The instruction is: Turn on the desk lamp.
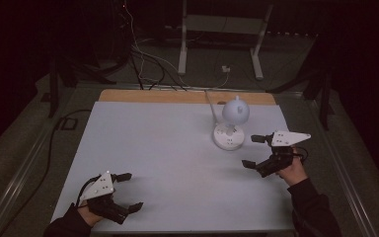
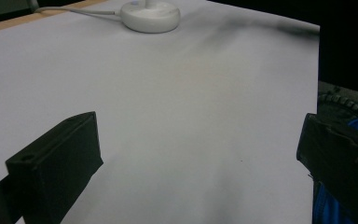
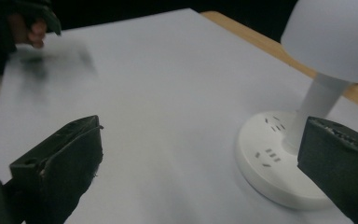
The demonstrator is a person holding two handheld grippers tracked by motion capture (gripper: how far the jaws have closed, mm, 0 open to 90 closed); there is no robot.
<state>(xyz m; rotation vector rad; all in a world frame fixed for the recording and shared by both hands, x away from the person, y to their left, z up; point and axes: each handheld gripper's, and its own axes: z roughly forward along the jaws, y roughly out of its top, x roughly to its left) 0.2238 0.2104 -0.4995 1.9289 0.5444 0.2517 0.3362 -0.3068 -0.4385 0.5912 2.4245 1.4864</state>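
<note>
A white desk lamp [image 1: 233, 118] with a round shade stands on a round base with sockets [image 3: 270, 161] at the back right of the white table [image 1: 177, 163]. My right gripper [image 1: 252, 151] is open just right of the base, its jaws pointing left; in the right gripper view [image 3: 200, 163] one jaw overlaps the base's near edge. My left gripper [image 1: 129, 191] is open near the front left corner with nothing between its jaws; the left gripper view [image 2: 200, 158] has bare table between them and the lamp base [image 2: 150, 15] far ahead.
The lamp's white cord [image 1: 210, 102] runs off the back edge over a wooden strip [image 1: 177, 96]. Behind the table stand a white frame [image 1: 222, 29] and loose cables on the floor [image 1: 143, 64]. The room around is dark.
</note>
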